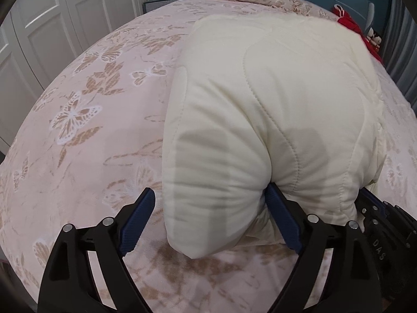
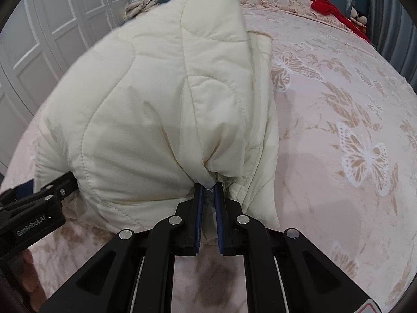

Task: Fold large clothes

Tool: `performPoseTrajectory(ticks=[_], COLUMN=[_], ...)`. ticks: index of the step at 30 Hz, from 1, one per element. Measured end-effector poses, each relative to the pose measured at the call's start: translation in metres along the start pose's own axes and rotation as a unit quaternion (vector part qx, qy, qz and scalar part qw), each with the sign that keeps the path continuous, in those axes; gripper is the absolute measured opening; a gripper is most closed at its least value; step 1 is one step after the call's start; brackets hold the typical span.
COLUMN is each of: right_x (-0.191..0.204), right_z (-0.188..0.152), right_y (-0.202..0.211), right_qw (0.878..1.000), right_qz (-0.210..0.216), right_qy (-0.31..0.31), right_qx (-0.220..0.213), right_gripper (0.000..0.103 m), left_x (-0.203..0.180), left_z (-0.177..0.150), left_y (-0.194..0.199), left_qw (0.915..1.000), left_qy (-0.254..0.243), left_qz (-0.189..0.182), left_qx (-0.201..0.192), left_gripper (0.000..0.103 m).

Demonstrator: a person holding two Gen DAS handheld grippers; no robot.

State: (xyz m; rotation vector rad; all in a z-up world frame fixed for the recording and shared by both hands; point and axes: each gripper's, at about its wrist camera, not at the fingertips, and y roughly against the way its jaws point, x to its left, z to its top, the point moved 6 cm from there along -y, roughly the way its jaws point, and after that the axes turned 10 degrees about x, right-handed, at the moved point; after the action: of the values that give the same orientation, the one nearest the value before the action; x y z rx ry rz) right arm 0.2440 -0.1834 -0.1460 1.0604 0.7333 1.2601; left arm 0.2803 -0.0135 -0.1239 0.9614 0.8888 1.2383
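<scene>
Jacket on bed: right tongs pinch hem; left tongs gape around it. One-sided grip risks lopsided fold.

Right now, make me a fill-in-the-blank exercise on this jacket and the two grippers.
1. The right gripper is ____ on a bunched edge of the cream quilted jacket.
2. The left gripper has its fingers spread ____ around a padded fold of the jacket.
3. The bedspread under the jacket is printed with ____.
4. The heap near the headboard is ____ in colour.

Missing words: shut; open; butterflies; red
</scene>
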Motion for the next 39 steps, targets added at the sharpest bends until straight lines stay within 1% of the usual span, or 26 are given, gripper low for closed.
performPoseTrajectory(ticks=[1,3,4,5,7,8,12,16,19,21,23,25,27,28,32,35,39], right_x=[-0.002,-0.007,-0.008,-0.01,-0.011,-0.012,-0.01,-0.009,-0.005,-0.004,-0.004,-0.004,-0.003,-0.002,-0.004,-0.006,-0.005], right_z=[0.0,-0.004,-0.007,-0.014,-0.025,-0.033,-0.057,-0.08,-0.094,-0.101,-0.108,-0.113,-0.118,-0.12,-0.128,-0.132,-0.138], right_y=[0.01,0.036,0.049,0.068,0.093,0.103,0.122,0.138,0.148,0.152,0.155,0.159,0.162,0.163,0.169,0.171,0.173], right_qw=[1.0,0.999,0.999,0.997,0.994,0.994,0.994,0.993,0.993,0.993,0.992,0.992,0.992,0.992,0.991,0.992,0.992], right_qz=[0.004,0.004,0.001,-0.001,-0.002,-0.005,-0.016,-0.018,-0.02,-0.025,-0.03,-0.035,-0.036,-0.035,-0.032,-0.027,-0.027], right_qy=[-0.006,-0.024,-0.032,-0.04,-0.043,-0.04,-0.029,-0.033,-0.029,-0.025,-0.022,-0.016,-0.007,-0.005,-0.01,-0.016,-0.019], right_qx=[-0.006,-0.029,-0.044,-0.07,-0.098,-0.102,-0.102,-0.11,-0.115,-0.116,-0.118,-0.118,-0.121,-0.122,-0.127,-0.124,-0.123], right_gripper=[0.011,0.027,0.048,0.059,0.061,0.063,0.063,0.067,0.069,0.071,0.076,0.079,0.08,0.083,0.086,0.086,0.086], left_x=[0.002,0.007,0.007,0.008,0.009,0.009,0.005,-0.002,-0.009,-0.012,-0.014,-0.017,-0.019,-0.02,-0.018,-0.019,-0.018], left_z=[-0.001,-0.007,-0.01,-0.017,-0.029,-0.033,-0.054,-0.071,-0.081,-0.086,-0.092,-0.097,-0.102,-0.104,-0.112,-0.117,-0.122], left_y=[0.006,0.029,0.036,0.05,0.068,0.073,0.093,0.111,0.12,0.125,0.131,0.135,0.139,0.141,0.147,0.151,0.156], left_qw=[1.0,0.9997,0.9996,0.9993,0.9987,0.9986,0.9986,0.9976,0.9972,0.9967,0.9961,0.9955,0.9953,0.9952,0.9948,0.9946,0.9931], left_qy=[0.002,0.006,0.007,0.006,0.006,0.006,0.003,-0.006,-0.016,-0.02,-0.025,-0.031,-0.032,-0.033,-0.022,-0.022,-0.028], left_qz=[-0.003,0.001,0.004,0.009,0.014,0.014,0.012,0.021,0.027,0.031,0.034,0.037,0.036,0.035,0.039,0.034,0.045], left_qx=[-0.005,-0.022,-0.026,-0.034,-0.048,-0.05,-0.05,-0.066,-0.068,-0.073,-0.078,-0.081,-0.083,-0.085,-0.092,-0.096,-0.104], left_gripper=[0.084,0.084,0.083,0.083,0.083,0.083,0.083,0.083,0.083,0.084,0.085,0.088,0.088,0.089,0.093,0.093,0.093])
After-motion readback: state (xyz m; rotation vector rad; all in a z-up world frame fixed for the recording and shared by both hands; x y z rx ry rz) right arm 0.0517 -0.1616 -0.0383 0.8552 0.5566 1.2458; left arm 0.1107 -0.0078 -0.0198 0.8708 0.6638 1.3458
